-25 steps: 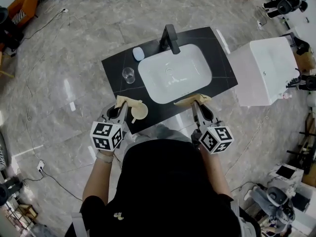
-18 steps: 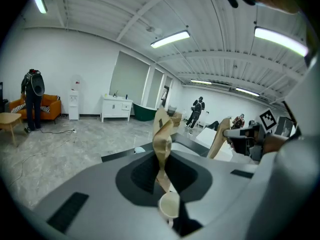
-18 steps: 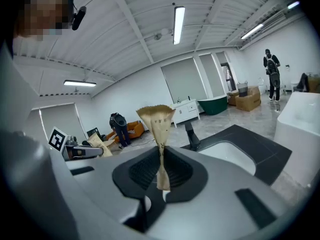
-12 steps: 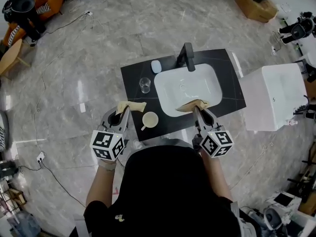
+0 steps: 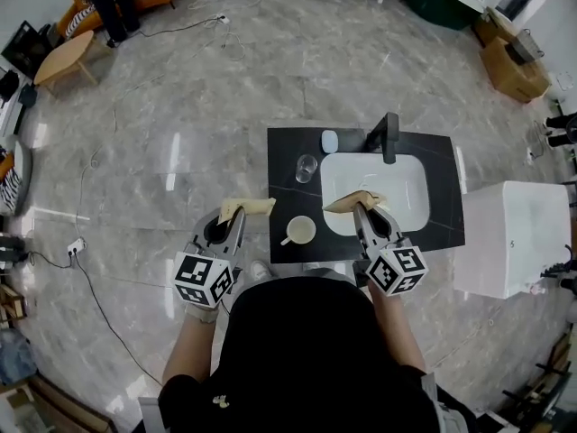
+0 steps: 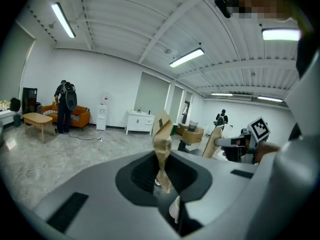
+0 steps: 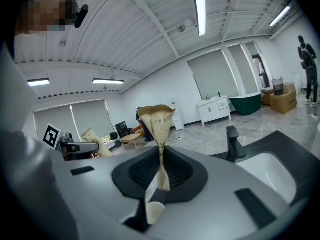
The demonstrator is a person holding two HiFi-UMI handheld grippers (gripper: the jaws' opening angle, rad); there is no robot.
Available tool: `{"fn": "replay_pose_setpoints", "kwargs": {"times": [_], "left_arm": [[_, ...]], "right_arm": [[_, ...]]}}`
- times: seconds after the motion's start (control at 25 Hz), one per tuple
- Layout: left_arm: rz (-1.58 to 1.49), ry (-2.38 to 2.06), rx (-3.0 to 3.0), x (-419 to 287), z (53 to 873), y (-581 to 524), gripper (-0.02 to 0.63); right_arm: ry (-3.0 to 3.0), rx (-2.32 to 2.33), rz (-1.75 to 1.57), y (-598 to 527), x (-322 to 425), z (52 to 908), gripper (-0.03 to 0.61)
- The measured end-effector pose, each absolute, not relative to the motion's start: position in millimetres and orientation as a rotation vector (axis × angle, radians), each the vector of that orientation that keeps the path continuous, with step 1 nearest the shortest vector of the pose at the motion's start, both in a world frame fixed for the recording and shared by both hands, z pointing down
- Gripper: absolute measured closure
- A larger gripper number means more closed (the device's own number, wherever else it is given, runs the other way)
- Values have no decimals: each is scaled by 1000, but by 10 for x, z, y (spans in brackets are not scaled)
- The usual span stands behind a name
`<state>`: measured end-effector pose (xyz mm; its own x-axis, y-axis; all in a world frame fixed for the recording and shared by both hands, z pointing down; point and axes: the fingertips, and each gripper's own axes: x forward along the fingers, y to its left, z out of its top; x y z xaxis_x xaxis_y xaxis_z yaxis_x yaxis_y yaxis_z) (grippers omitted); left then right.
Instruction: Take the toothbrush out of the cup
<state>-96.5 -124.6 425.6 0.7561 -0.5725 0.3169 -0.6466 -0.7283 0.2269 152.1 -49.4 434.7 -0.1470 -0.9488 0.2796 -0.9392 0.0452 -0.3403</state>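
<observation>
Head view: I judge the job not yet begun. My left claw (image 5: 245, 208) and right claw (image 5: 357, 202) both hang at the near edge of the black counter (image 5: 281, 152), each pressed together on nothing. The cream cup (image 5: 300, 231) stands between them, closer to the left claw's tips. I see no toothbrush in it. The cup is small here, so I may be missing one. A clear glass (image 5: 306, 167) stands beyond the cup. The sink (image 5: 397, 183) lies under the right claw's tips, with the faucet (image 5: 389, 136) beyond.

Left gripper view: the tan pads (image 6: 161, 134) meet with nothing between them, and open room lies ahead.

Right gripper view: the jaws are likewise closed and empty, and the faucet stands ahead to their right. Nothing blocks the cup. Finding the brush, gripping it and lifting it all remain.
</observation>
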Motion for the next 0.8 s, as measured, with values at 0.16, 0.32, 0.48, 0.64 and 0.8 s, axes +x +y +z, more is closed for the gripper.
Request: {"fn": "replay_pose_setpoints", "kwargs": {"times": [0.16, 0.32, 0.48, 0.64, 0.8], "left_arm": [[286, -1049, 2592, -1251, 4212, -1235, 565], [252, -1145, 2554, -1513, 4200, -1219, 565], [229, -1230, 2521, -1728, 4193, -1187, 565], [210, -1296, 2492, -1886, 4191, -1182, 565], [202, -1317, 2476, -1937, 4191, -1193, 565]], "right_arm": [[2370, -1938, -689, -706, 1233, 4314, 532], [2488, -1856, -646, -856, 969, 4291, 532], [2569, -1779, -622, -954, 769, 4279, 532], [2622, -1717, -604, -1030, 629, 4274, 532], [2672, -1677, -581, -1101, 543, 4269, 532]]}}
